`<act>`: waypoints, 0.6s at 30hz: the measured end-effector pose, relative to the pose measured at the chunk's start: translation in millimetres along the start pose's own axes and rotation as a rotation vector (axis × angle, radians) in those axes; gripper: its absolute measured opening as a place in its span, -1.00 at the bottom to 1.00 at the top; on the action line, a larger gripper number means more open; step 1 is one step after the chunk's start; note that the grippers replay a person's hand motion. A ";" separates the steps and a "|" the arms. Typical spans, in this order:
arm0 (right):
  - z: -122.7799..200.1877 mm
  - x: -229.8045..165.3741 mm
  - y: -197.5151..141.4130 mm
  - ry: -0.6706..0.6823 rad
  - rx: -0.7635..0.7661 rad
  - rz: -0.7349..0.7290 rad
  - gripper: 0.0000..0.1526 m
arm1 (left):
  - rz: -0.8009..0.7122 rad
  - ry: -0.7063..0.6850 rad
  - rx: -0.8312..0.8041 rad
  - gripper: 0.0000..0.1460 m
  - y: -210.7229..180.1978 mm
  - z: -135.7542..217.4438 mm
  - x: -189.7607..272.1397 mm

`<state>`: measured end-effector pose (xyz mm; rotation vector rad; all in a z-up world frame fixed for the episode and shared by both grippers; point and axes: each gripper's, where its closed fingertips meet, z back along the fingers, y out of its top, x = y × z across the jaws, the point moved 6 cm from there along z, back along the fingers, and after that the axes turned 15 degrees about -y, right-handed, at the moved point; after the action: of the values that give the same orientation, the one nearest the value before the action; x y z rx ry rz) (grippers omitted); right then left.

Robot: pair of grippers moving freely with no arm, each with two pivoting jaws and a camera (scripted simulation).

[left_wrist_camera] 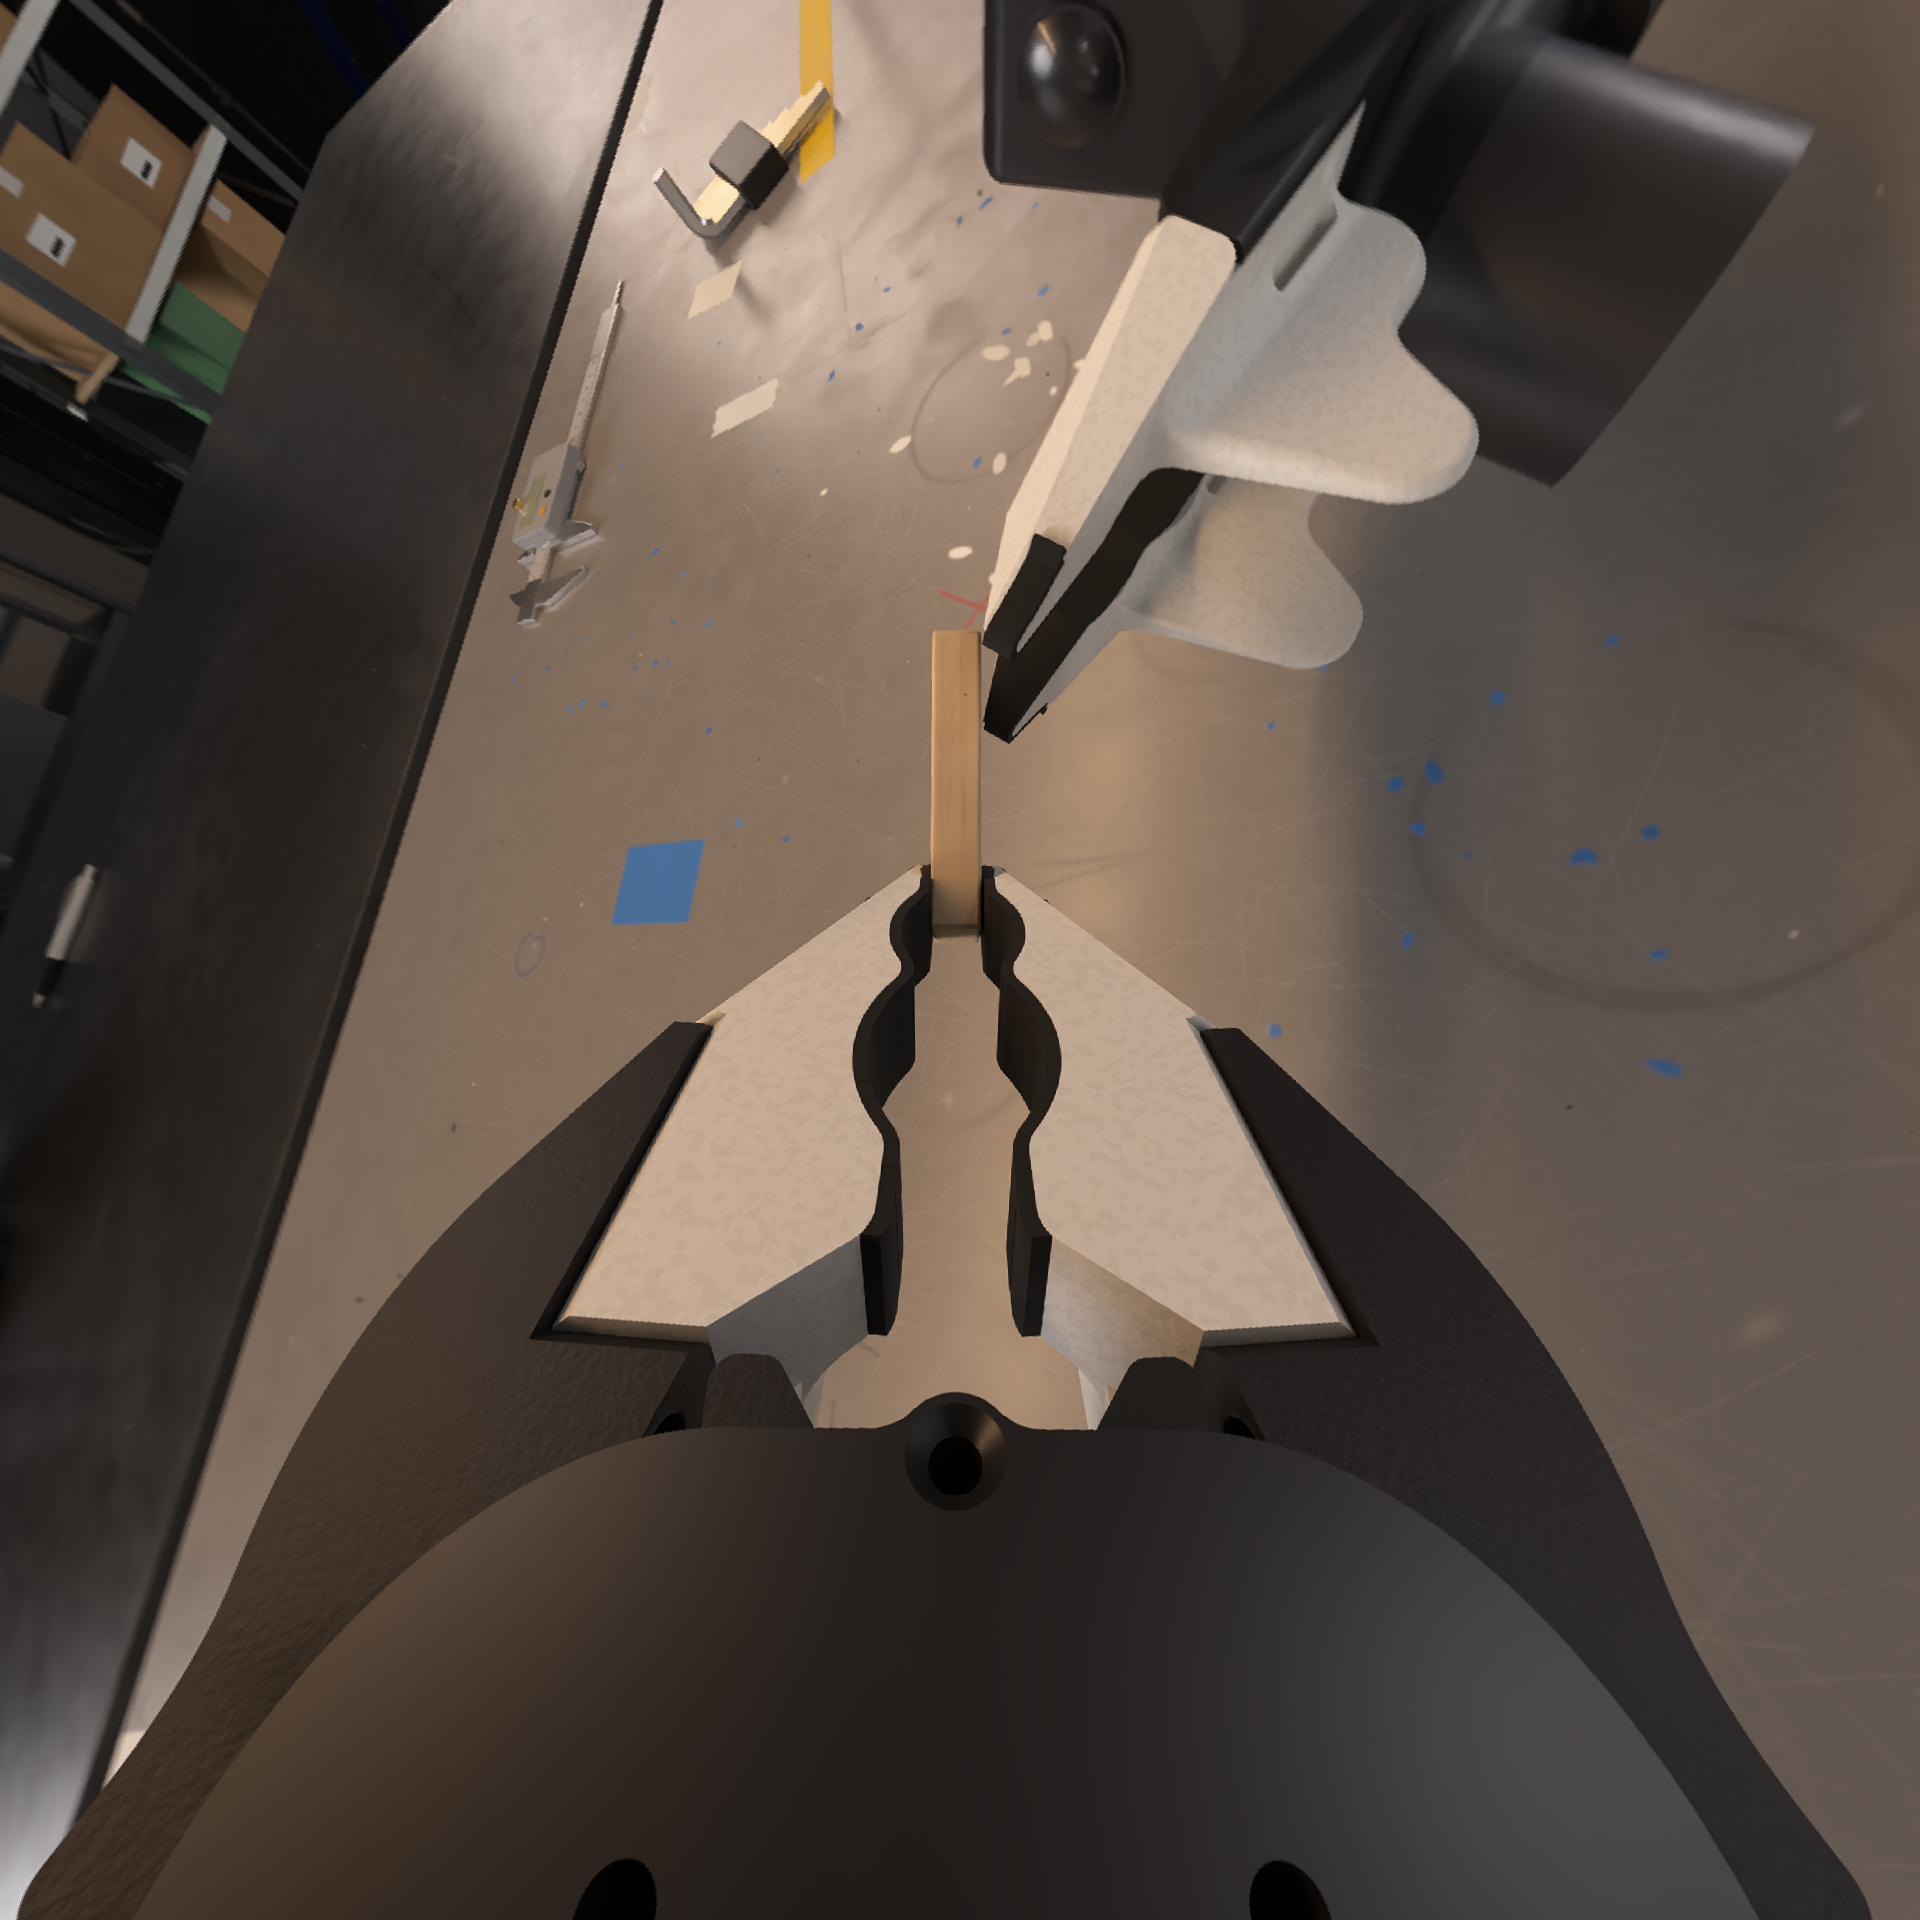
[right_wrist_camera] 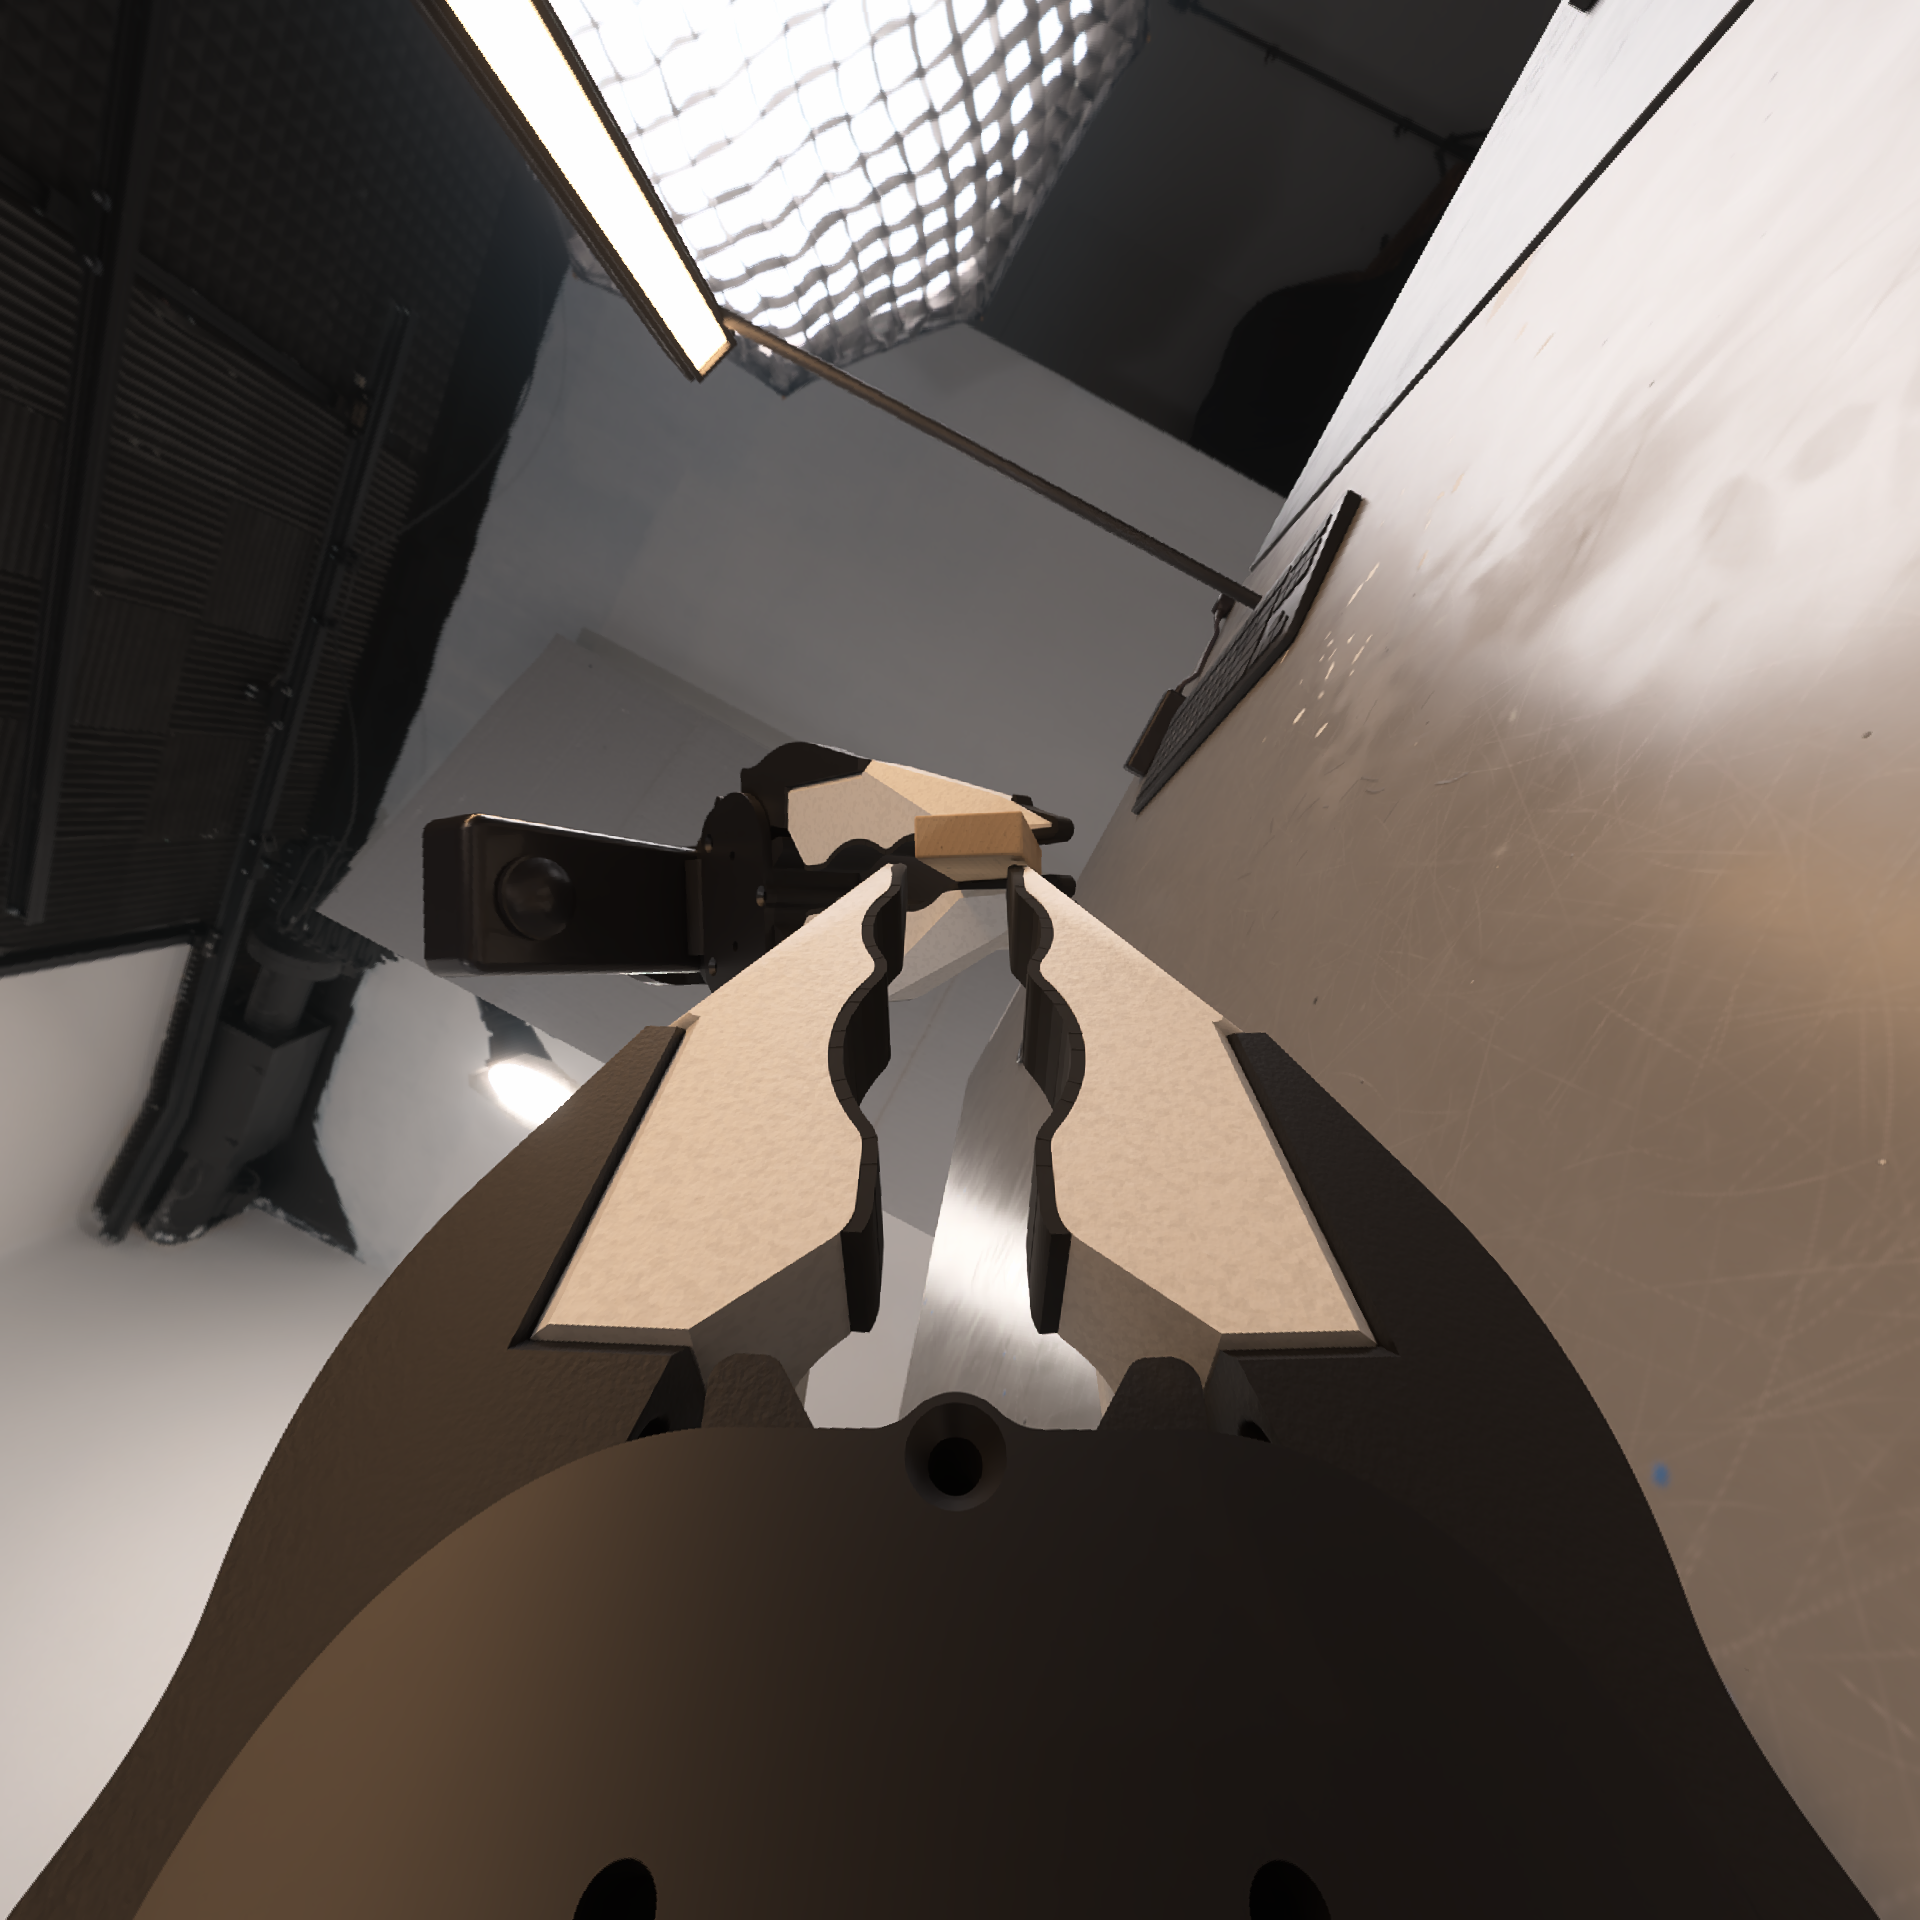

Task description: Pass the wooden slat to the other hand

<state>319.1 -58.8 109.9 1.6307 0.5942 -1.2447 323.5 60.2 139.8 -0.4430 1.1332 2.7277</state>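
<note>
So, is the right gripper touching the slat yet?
Cannot tell. In the left wrist view the right gripper sits right beside the slat, with no clear gap or contact.

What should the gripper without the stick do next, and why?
Probably ease the right gripper forward so the wooden slat's free end sits between its fingers, then close. The left gripper is shut on one end, while the right one is open, with its tips just beside the slat and not yet around it.
</note>
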 end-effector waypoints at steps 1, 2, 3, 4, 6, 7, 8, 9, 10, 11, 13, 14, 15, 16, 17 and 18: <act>-0.3 -0.2 -0.7 -0.003 -0.004 0.011 -0.75 | -0.021 0.003 -0.010 -0.90 -0.5 -0.2 0.6; -0.3 -0.7 -1.2 -0.010 -0.003 0.028 -0.74 | -0.026 -0.005 -0.010 -0.89 -1.0 -0.3 1.1; 0.1 -1.6 -1.7 -0.014 -0.002 0.044 -0.74 | -0.007 -0.026 0.004 -0.90 -1.2 -0.1 1.0; 0.3 -2.4 -1.5 -0.015 -0.002 0.056 -0.74 | 0.032 -0.049 0.035 -0.90 -1.4 0.4 0.3; 0.2 -3.3 -0.9 -0.029 0.002 0.091 -0.74 | 0.093 -0.062 0.088 -0.90 -2.2 2.2 -1.6; 0.3 -3.9 -1.1 -0.035 0.000 0.114 -0.74 | 0.087 -0.044 0.087 -0.90 -3.1 3.0 -2.6; 0.3 -4.5 -1.2 -0.038 -0.005 0.127 -0.74 | 0.060 -0.020 0.069 -0.90 -4.1 3.3 -2.8; 0.2 -5.3 -1.4 -0.037 -0.009 0.136 -0.74 | 0.022 0.003 0.044 -0.90 -4.5 3.1 -2.3; 0.1 -6.1 -1.7 -0.033 -0.012 0.146 -0.73 | -0.020 0.027 0.022 -0.90 -4.3 2.8 -1.3; -0.1 -7.0 -2.1 -0.030 -0.013 0.154 -0.72 | -0.066 0.055 0.007 -0.90 -3.6 2.4 0.4; -0.9 -8.7 -3.1 -0.023 -0.015 0.164 -0.71 | -0.131 0.080 -0.012 -0.90 -2.6 0.8 4.8; -0.8 -8.9 -3.7 -0.021 -0.017 0.167 -0.71 | -0.150 0.091 -0.016 -0.90 -2.6 0.8 5.8; -1.0 -9.1 -4.2 -0.019 -0.018 0.168 -0.72 | -0.167 0.104 -0.019 -0.90 -2.6 1.0 6.6; -1.3 -9.3 -4.6 -0.018 -0.017 0.168 -0.73 | -0.181 0.116 -0.018 -0.90 -2.4 1.5 7.1; -1.7 -9.6 -4.9 -0.018 -0.014 0.171 -0.75 | -0.184 0.121 -0.012 -0.90 -2.3 2.0 7.5; -1.9 -9.9 -5.2 -0.020 -0.011 0.175 -0.75 | -0.175 0.116 -0.002 -0.90 -2.6 2.3 7.7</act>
<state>312.1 -53.3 117.0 1.6224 0.4354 -1.1256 316.3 63.9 137.1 -0.6748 1.0628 2.5818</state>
